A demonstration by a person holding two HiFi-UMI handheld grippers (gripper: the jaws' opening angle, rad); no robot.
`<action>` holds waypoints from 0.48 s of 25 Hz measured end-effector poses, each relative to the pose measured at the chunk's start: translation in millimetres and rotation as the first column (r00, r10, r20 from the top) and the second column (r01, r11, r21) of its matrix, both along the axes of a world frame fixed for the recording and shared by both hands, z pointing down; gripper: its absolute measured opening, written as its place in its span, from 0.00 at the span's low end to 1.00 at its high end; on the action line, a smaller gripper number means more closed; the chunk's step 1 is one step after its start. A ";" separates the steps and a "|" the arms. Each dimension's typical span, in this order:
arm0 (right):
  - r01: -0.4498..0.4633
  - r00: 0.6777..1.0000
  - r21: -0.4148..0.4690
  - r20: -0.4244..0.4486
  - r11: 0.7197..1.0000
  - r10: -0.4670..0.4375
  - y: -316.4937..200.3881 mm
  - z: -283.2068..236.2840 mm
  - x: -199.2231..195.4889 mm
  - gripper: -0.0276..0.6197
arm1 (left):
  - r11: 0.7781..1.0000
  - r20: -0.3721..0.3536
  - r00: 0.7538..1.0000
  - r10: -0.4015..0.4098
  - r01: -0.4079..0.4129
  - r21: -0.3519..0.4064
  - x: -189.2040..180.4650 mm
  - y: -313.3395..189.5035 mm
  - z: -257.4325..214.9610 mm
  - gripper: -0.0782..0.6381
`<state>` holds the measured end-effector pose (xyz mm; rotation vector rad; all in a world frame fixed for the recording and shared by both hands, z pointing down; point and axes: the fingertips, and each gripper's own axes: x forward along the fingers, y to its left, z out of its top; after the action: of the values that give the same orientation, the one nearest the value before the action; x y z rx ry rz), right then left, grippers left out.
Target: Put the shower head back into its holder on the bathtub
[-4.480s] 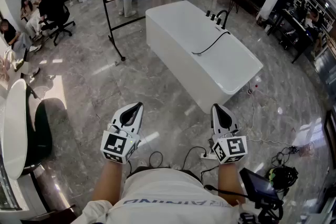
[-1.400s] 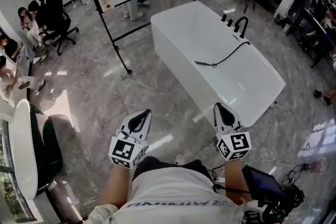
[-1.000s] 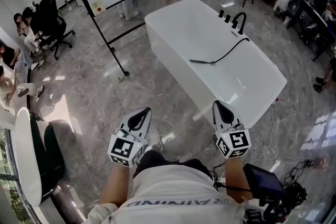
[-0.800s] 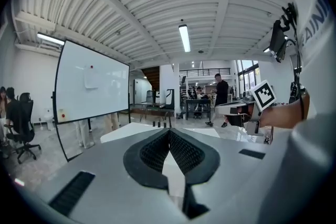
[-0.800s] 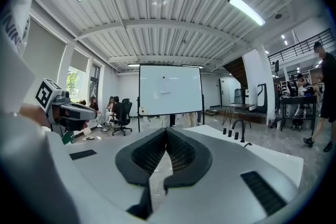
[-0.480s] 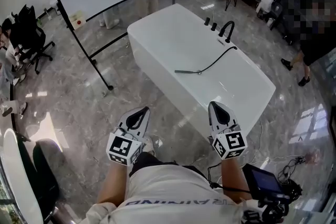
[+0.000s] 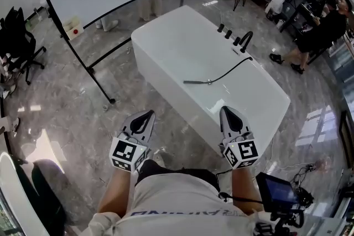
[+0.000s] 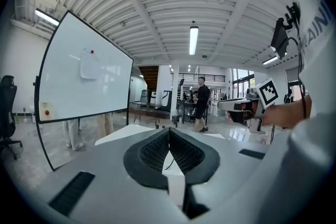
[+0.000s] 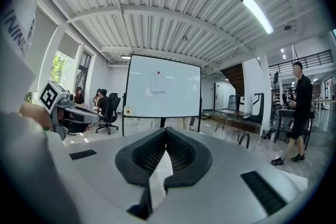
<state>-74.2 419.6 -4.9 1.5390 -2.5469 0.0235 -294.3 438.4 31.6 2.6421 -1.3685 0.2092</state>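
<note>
Both claws are held out in front at waist height. Left gripper [image 7: 142,119]: jaws are seen pressed together in its own view, nothing between them. Right gripper [image 7: 228,116]: same, jaws closed, nothing carried.

Step is judged as approach: nothing is gripped yet, and the white bathtub [image 7: 166,47] is just ahead of the tips, with the right gripper over its near corner.

The shower head [image 7: 194,82] is found lying flat on the tub's white surface, about mid-length and slightly right of centre, well apart from both claws. Whether that surface is a cover or the basin floor cannot be told. Its black hose [image 7: 232,68] is run from there back to the far rim beside the black faucet [image 7: 245,40]. A row of small black fittings [image 7: 228,33] is seen next to it; the holder is presumed to be among them, though which one cannot be told.

Next move, as judged: a claw has to be opened, reached forward over the rim and closed on the shower head's handle. The right is better placed. The hose has to be kept slack and untwisted for the carry to the far rim.
</note>
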 end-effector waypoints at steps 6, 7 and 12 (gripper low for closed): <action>-0.053 0.999 -0.040 -0.011 0.998 0.052 -41.5 17.2 -24.6 0.06 | 0.998 -0.008 0.999 0.051 -0.051 -0.034 -22.2 -49.2 17.4 0.13; -0.061 0.998 -0.044 -0.011 0.997 0.061 -46.7 19.3 -24.6 0.06 | 0.997 -0.008 0.998 0.061 -0.061 -0.040 -21.1 -55.2 20.2 0.13; -0.103 0.995 -0.051 -0.007 0.993 0.103 -71.7 24.9 -13.7 0.06 | 0.992 -0.020 0.994 0.110 -0.111 -0.055 -7.3 -92.3 24.1 0.13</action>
<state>-87.9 348.0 19.9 1.6477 -2.4415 0.0971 -301.6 346.1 55.7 2.6691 -1.1947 0.2340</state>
